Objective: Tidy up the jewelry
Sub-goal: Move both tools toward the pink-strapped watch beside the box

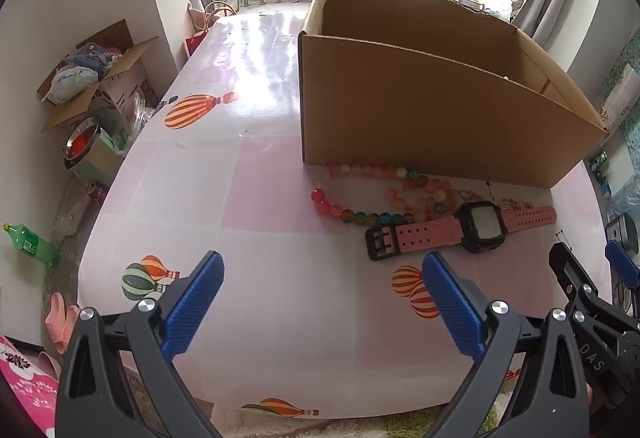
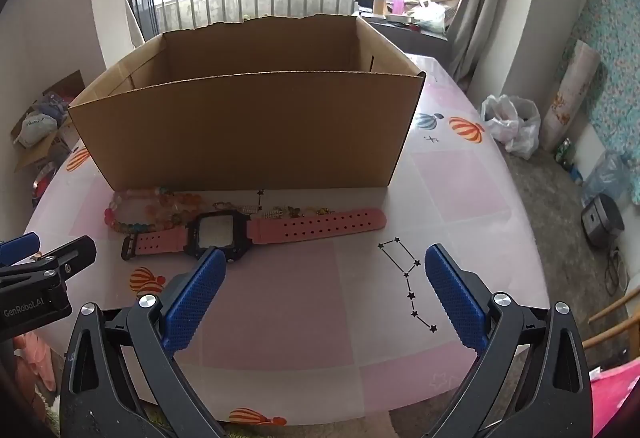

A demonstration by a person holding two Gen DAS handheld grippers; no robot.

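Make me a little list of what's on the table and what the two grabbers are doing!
box: open cardboard box, upright at the back of the table
watch: pink-strapped watch, flat in front of the box
beads: colourful bead strand, between watch and box, left part
gold chain: small gold piece, behind the watch strap
left gripper: open, holding nothing
right gripper: open, holding nothing, near the watch
in the box: cannot tell
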